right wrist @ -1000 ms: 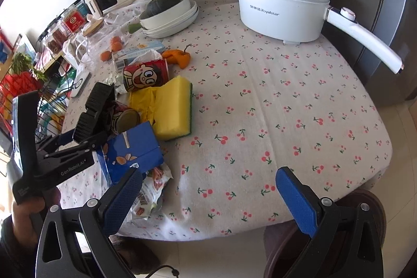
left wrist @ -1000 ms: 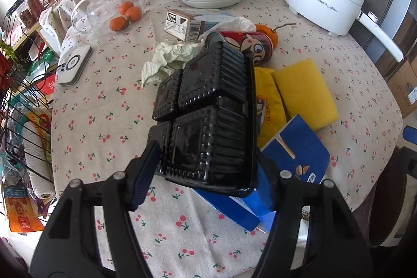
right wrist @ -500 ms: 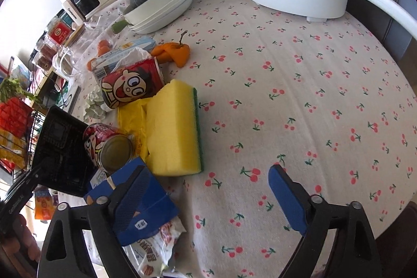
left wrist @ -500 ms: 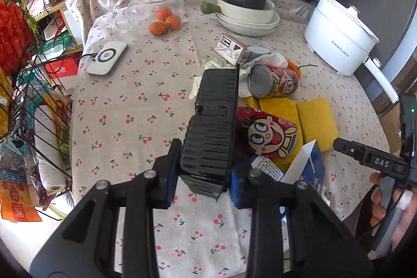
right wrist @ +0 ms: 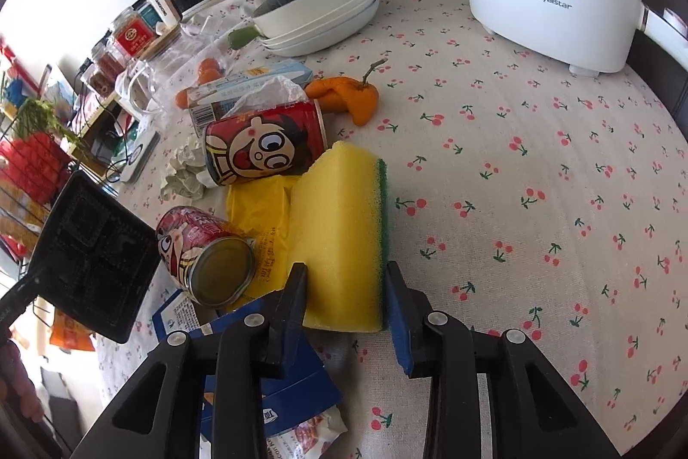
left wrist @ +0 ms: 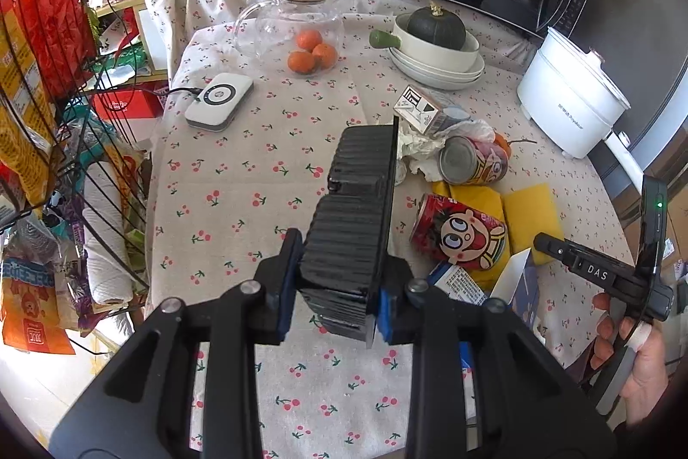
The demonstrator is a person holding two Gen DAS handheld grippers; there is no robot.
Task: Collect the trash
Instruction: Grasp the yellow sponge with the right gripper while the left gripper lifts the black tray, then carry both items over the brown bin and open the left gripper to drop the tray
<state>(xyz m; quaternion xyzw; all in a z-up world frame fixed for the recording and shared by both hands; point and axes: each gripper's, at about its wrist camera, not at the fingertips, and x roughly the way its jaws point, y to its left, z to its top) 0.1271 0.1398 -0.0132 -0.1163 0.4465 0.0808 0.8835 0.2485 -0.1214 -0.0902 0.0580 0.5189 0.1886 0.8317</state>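
- Cherry-print tablecloth (right wrist: 537, 158) carries the litter.
- Right gripper (right wrist: 346, 300), wide a second ago, now brackets the yellow sponge (right wrist: 344, 235); pads look touching it.
- Left gripper (left wrist: 333, 295) stays clamped on the black plastic tray (left wrist: 357, 218), now edge-on, lifted.
- Red cans (right wrist: 262, 149) wait beside.

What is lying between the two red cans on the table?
Between the upper red can and the lower red can, the right wrist view shows part of a yellow plastic bag.
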